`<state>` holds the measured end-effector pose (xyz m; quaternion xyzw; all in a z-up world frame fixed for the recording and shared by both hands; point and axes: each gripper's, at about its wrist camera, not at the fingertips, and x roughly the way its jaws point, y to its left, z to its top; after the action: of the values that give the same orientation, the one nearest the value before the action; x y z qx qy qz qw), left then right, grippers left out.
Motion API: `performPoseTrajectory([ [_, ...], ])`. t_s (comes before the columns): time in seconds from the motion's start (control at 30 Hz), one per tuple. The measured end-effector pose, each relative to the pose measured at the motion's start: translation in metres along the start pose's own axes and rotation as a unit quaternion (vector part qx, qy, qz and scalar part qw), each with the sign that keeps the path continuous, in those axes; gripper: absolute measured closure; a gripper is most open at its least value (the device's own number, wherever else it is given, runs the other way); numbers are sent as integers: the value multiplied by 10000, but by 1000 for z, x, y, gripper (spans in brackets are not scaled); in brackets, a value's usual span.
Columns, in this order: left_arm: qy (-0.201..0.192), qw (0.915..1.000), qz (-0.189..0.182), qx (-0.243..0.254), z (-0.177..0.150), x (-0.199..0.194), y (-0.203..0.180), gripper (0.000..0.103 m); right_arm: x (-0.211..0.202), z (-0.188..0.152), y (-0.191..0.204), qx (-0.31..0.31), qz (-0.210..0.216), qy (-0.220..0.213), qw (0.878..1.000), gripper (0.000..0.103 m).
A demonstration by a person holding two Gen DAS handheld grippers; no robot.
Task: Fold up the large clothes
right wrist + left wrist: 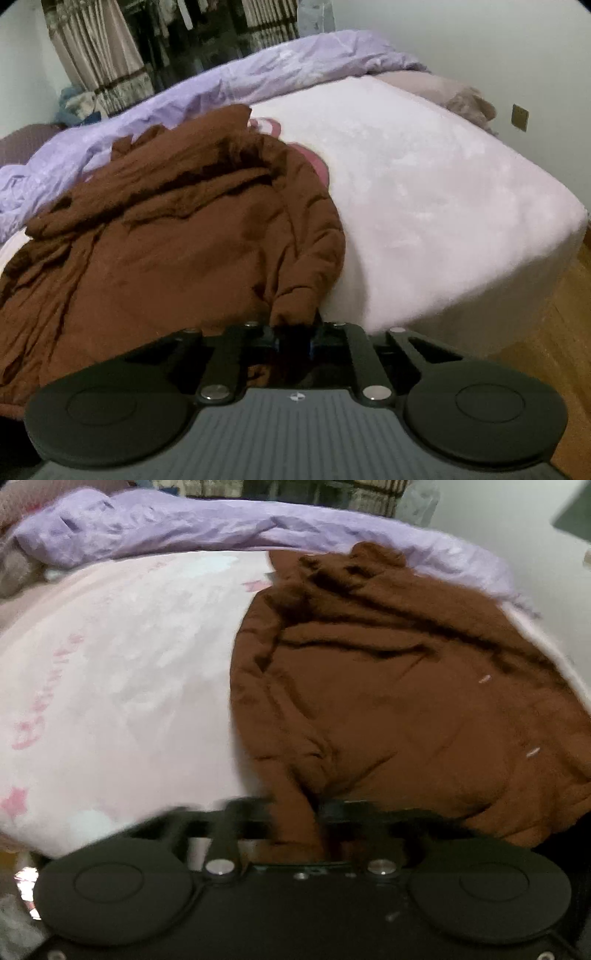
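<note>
A large brown garment (pixel 399 701) lies crumpled on the pale pink bed cover (pixel 110 672), filling the right half of the left wrist view. My left gripper (pixel 295 823) is shut on a fold at the garment's near left edge; brown cloth is pinched between the jaws. In the right wrist view the same brown garment (pixel 166 240) fills the left half. There my right gripper (pixel 293 334) is shut on a hanging corner of its near right edge. Both sets of fingers are mostly hidden by the cloth.
A lilac duvet (pixel 184 524) is bunched along the far side of the bed. The pale bed cover (pixel 424 192) stretches to the right, its edge dropping to a wooden floor (pixel 554 350). Curtains (pixel 103 48) hang behind, and a wall plate (pixel 519 117) sits on the right wall.
</note>
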<state>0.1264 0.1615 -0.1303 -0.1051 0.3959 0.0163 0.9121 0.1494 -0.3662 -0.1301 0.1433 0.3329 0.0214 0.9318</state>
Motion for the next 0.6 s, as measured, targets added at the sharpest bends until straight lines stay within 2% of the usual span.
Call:
performPoseTrajectory([
  [0.07,-122,9998,151,84,13,-8,-2,91,-11,5,3,32,36,-163,9999,91],
  [0.17,-527,9983,133,225,38,-38,-4,90,-44,20,9,260,399,-586,9971,91],
  [0.27,-681,9967,332,290,52,-58,-5,89,-63,28,22,219,301,-751,9965,91],
  [0.37,-355,9982,442,215,41,-40,0,89,-55,19,24,227,138,-569,9980,91],
  [0.5,288,9986,440,-66,11,-4,4,90,-21,-5,9,590,-84,-24,9982,91],
  [0.57,310,9983,492,29,18,-3,0,91,-14,-5,6,783,-192,173,9966,91],
  [0.6,187,9984,522,121,29,-6,-3,91,-13,2,6,897,-175,188,9956,92],
])
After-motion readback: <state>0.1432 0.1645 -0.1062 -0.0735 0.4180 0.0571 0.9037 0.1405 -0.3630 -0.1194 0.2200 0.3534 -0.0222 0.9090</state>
